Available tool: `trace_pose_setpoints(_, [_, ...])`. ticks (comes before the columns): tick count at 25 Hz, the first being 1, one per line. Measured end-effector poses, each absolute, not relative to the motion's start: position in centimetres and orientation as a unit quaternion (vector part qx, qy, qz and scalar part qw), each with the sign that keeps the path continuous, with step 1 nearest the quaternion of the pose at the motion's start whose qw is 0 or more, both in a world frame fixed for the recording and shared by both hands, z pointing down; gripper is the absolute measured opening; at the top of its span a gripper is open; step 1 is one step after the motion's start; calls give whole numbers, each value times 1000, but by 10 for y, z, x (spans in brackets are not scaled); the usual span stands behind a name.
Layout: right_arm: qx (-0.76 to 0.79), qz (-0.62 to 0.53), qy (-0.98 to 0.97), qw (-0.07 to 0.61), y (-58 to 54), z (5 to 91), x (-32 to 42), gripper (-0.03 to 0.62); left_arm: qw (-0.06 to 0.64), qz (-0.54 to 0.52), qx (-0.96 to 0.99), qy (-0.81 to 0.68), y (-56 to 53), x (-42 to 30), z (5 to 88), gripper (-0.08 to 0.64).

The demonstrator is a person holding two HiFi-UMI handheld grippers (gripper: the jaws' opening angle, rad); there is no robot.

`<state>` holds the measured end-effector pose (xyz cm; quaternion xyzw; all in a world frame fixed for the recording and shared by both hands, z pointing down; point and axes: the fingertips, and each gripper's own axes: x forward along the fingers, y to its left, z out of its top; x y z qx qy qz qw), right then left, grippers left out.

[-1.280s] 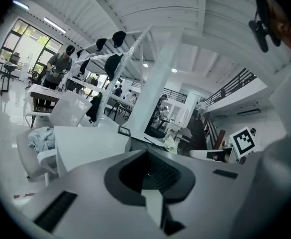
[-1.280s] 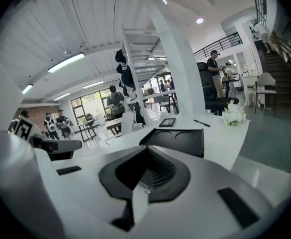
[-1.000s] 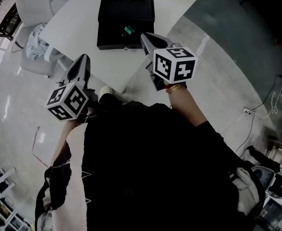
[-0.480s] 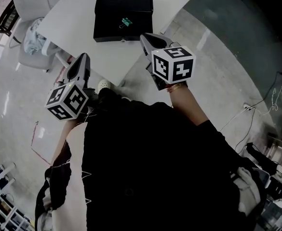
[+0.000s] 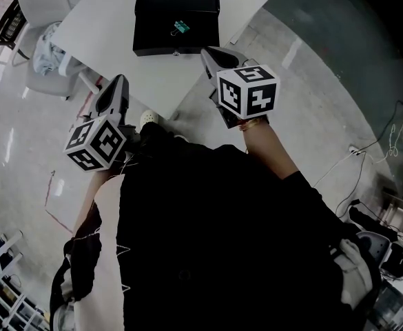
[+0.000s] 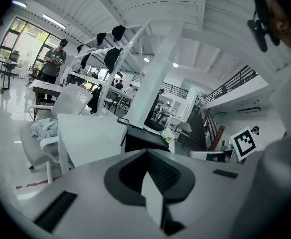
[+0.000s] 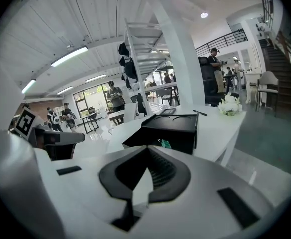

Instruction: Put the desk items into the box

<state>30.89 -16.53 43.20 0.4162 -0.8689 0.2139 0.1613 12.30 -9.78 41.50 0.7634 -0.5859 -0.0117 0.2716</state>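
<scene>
Fingers of my left gripper (image 5: 118, 81) are pressed together with nothing between them, and those of my right gripper (image 5: 208, 51) are the same, tips meeting and empty. I hold both in front of my body, left at about 11 o'clock, right at about 1 o'clock, off the near edge of the white table (image 5: 105, 43), neither touching it.

At 12 o'clock, beyond both grippers, a black box (image 5: 160, 5) sits on the table. A small green clip (image 5: 180, 27) shows inside the box's outline near its front edge; I cannot tell whether it lies in the box or on a lid. From the right gripper, a pen (image 7: 201, 112) and white flowers (image 7: 230, 105) lie on the table past the box, towards 1 o'clock. A chair (image 5: 46, 54) with cloth on it stands at 10 o'clock.

I judge this to be a pause between items, with both hands free. The next move calls for closing in on the table, opening one set of fingers over a loose item such as the pen, then carrying it to the box.
</scene>
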Motion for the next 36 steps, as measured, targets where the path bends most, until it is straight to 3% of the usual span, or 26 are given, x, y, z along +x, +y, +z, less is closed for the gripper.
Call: trace_pose_setpoints(36, [446, 226, -845, 189, -192, 461, 307, 5, 292, -17, 753, -589, -119, 85, 436, 11])
